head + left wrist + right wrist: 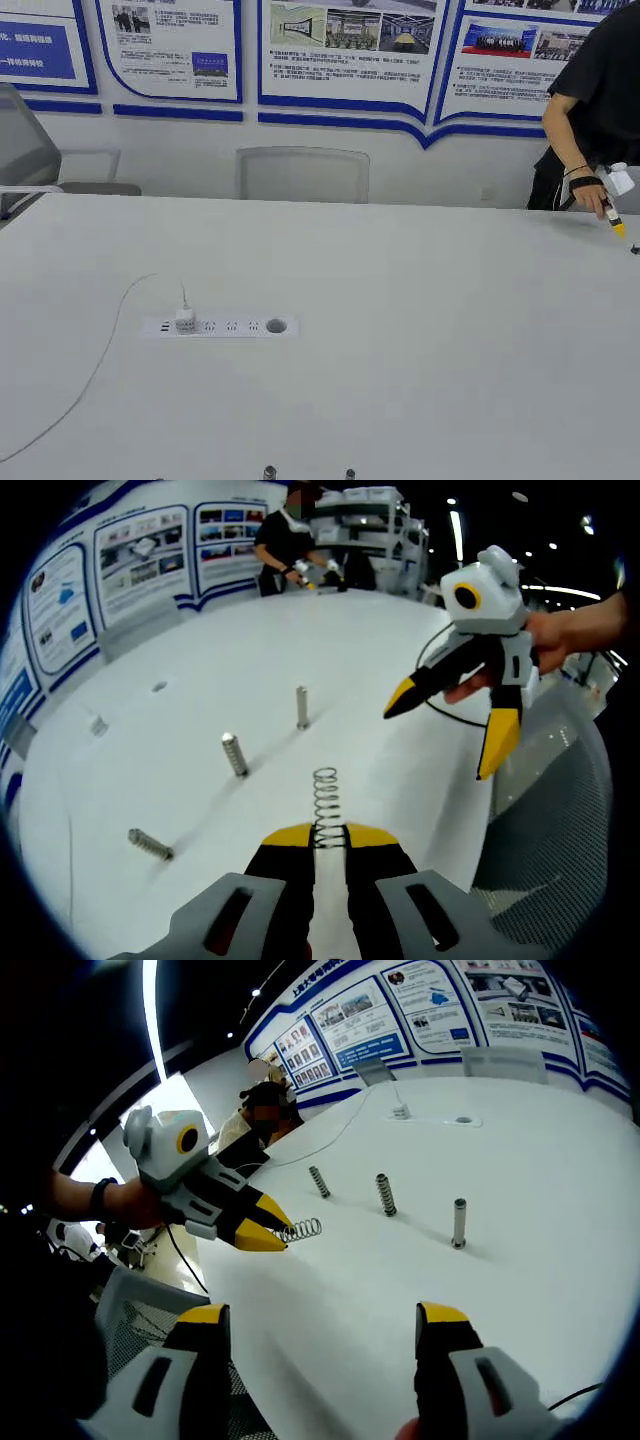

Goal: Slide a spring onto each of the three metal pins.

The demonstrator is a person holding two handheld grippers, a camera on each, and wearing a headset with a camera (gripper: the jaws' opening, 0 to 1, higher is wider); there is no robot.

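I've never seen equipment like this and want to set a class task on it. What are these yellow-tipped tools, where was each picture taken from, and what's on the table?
There is no robot: a person holds a two-jaw gripper in each hand. One picture comes from a headset camera; the two round ones from cameras on the grippers. The left gripper is shut on a spring; the right gripper is open. On the white table stand two sprung pins and one bare pin.

The table [180,650] lay open on every side of the springless pin [302,707], which stood apart from the next pin [234,754]. Beside it the right gripper [435,746] hung in the air, jaws spread.
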